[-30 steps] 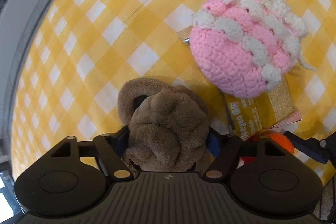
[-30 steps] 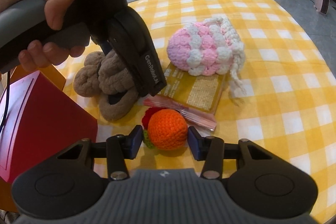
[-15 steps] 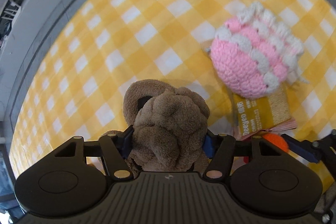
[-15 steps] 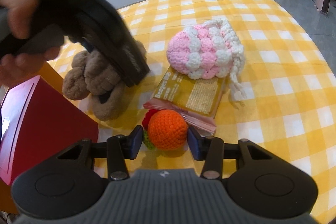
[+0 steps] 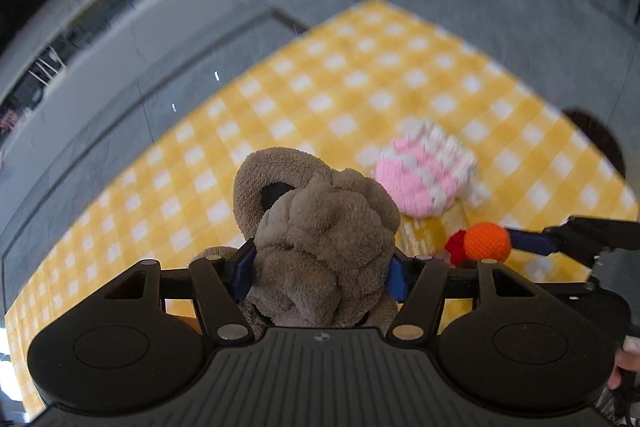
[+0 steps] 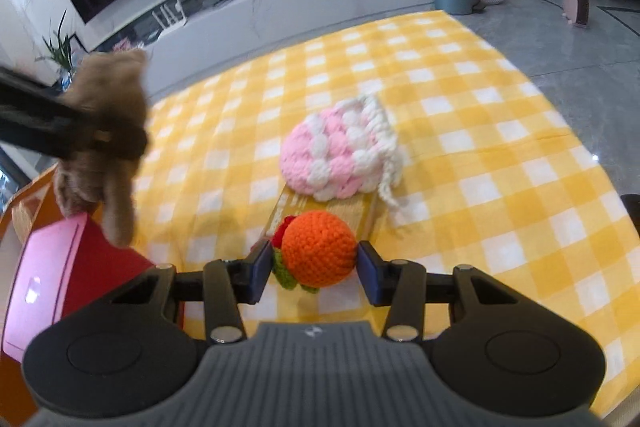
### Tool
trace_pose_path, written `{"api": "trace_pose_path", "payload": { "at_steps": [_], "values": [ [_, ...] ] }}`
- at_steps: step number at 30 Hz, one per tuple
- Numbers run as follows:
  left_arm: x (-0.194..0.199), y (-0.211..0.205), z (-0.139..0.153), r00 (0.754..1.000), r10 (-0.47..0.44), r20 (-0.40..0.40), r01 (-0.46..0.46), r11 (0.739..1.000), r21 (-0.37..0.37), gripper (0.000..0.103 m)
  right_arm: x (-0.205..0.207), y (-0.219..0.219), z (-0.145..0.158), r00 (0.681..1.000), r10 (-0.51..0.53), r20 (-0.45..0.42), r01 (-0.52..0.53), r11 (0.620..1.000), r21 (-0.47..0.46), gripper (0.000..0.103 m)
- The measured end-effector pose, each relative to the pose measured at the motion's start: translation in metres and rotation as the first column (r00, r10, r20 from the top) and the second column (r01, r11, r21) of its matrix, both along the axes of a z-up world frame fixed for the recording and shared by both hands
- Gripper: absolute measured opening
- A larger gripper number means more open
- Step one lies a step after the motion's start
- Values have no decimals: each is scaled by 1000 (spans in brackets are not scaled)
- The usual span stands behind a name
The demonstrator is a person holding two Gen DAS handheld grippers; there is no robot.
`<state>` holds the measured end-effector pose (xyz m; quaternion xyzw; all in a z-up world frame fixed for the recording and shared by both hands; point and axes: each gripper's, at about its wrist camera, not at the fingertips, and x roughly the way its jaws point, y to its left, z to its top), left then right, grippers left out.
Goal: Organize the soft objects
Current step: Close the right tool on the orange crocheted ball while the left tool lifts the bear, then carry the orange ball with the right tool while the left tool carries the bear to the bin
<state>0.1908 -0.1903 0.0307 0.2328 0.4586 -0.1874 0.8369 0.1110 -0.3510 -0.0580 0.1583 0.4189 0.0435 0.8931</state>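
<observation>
1. Left gripper [image 5: 320, 273] is clamped on the brown plush [image 5: 320, 243], pads pressed deep into its sides; plush hangs clear of the checked tablecloth [image 5: 360, 75], up over the table's near-left corner.
2. Right gripper [image 6: 314, 269] has the orange crochet ball [image 6: 318, 253] squeezed btwn its blue pads, just above the cloth near the near edge, w/ the yellow packet [image 6: 280, 211] right behind it.
3. Pink-white crochet pouch [image 6: 340, 155] sits mid-table, resting partly on that packet; not gripped.
4. Red box [image 6: 52, 267] is at the near-left corner, under the plush's dangling limb; prob the drop spot.
5. To do it well: keep the squeeze on the plush till it's over the box opening, lower, then release. Limbs dangle, so watch they don't snag the rim.
6. Keep the ball low and out of the left's path.
7. Vs 1 s ago: plush was on the cloth beside the pouch, now lifted well up; ball was resting on the cloth, now raised a bit. Pouch and packet unmoved.
</observation>
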Motion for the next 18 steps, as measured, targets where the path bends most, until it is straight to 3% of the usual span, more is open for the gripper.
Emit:
{"api": "trace_pose_path", "payload": {
  "at_steps": [4, 12, 16, 18],
  "values": [
    [-25, 15, 24, 992, -16, 129, 26, 997, -71, 71, -4, -2, 7, 1000, -10, 24, 9, 1000, 23, 46],
    [-58, 62, 58, 977, 77, 200, -21, 963, -267, 71, -28, -12, 43, 988, -37, 150, 25, 996, 81, 46],
    [-72, 108, 74, 962, 173, 210, -75, 910, -407, 71, -36, -9, 59, 977, -24, 210, -2, 993, 121, 46],
    [-76, 132, 76, 950, 239, 200, -119, 871, -476, 71, -38, -3, 65, 973, -12, 229, -18, 992, 128, 46]
  ]
}}
